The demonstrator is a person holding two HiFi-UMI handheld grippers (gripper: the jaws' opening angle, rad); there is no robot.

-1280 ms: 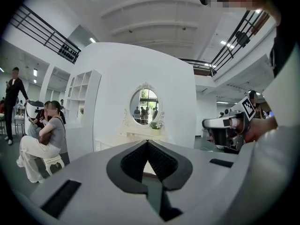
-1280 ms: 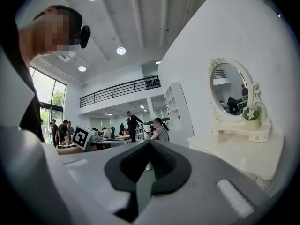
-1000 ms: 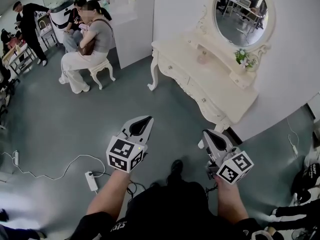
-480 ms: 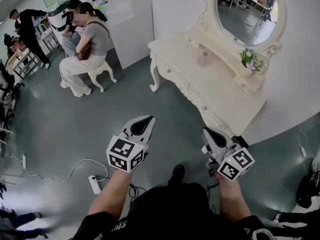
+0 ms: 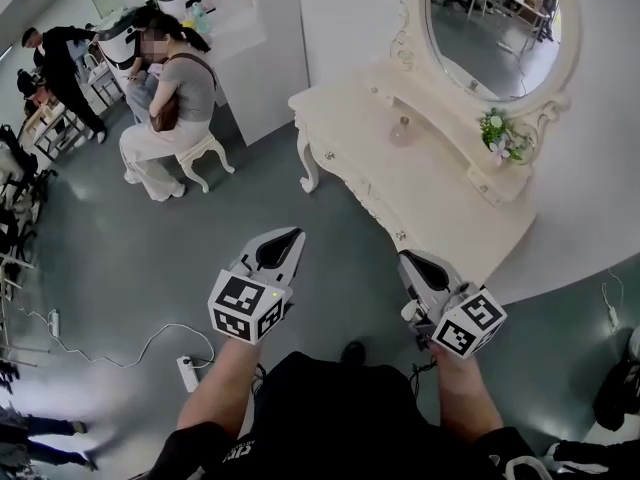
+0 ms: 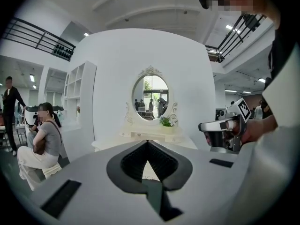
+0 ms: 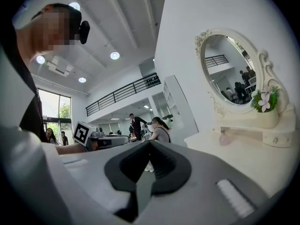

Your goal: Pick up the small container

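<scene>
Cream surface (image 5: 440,193) below the mirror (image 5: 490,18), small container (image 5: 403,131) standing on it, left hand-held gripper (image 5: 294,239) clenched empty, right hand-held gripper (image 5: 405,258) clenched empty, both well short of it

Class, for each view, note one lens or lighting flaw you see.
Head view: the wide lens bends the dressing table edges. Left gripper view: a black round border frames a bulging scene. Right gripper view: ceiling lamps glare and the window is washed out.

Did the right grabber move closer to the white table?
Yes. The right gripper has moved forward, toward the white table; its fingers now reach the table's front edge.
</scene>
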